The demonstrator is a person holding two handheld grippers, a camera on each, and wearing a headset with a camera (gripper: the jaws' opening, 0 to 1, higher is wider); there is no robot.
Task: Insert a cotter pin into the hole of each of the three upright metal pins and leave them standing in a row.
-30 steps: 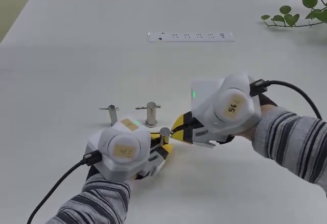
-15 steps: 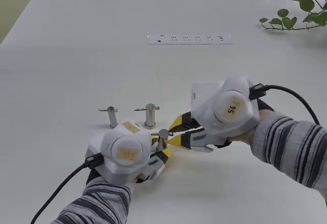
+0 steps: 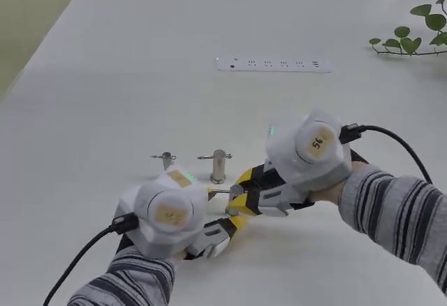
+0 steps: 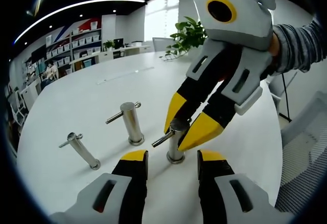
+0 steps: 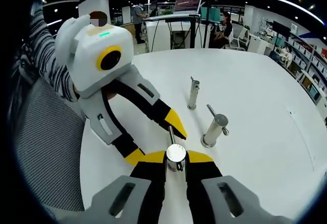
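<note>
Cotter pin point(image 4: 161, 141) now sits through the third metal pin point(image 4: 176, 150). Right gripper point(image 5: 176, 157) clamps its head; left gripper point(image 4: 173, 156) gapes around its base. Likely only release remains.

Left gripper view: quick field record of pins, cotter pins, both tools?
far pin: upright, cotter pin through
middle pin: upright, cotter pin through
near pin: upright, cotter pin sticking out one side
right tool: shut on near pin's head
left tool: open, straddling near pin's base
layout: three pins in a row on white table
</note>
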